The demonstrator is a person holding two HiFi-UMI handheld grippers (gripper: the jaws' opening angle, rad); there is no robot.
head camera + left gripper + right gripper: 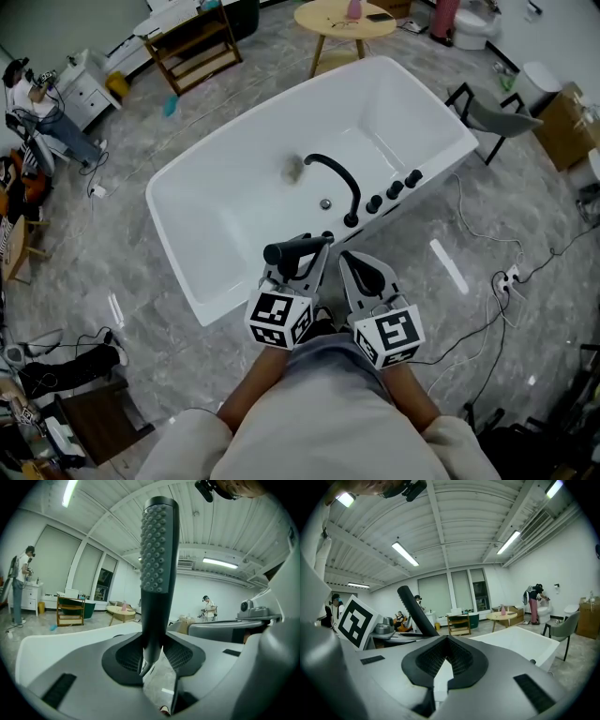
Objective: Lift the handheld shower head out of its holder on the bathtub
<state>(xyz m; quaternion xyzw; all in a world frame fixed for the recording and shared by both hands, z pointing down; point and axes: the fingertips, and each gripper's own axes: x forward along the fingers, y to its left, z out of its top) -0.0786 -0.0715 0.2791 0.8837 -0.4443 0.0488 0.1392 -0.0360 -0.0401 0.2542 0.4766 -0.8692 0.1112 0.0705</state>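
Below centre of the head view, my left gripper (307, 261) clamps its jaws on the handheld shower head (281, 251), which is held off the bathtub (225, 211). I judge the lift done. My right gripper (349, 262) has its jaws together and is empty.

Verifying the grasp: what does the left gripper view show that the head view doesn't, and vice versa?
Left gripper view only: the shower head's nubbed spray face, with its handle clamped between the left gripper's pads. Head view only: the black faucet spout and knobs on the white bathtub. Both: the shower head held in the left gripper.
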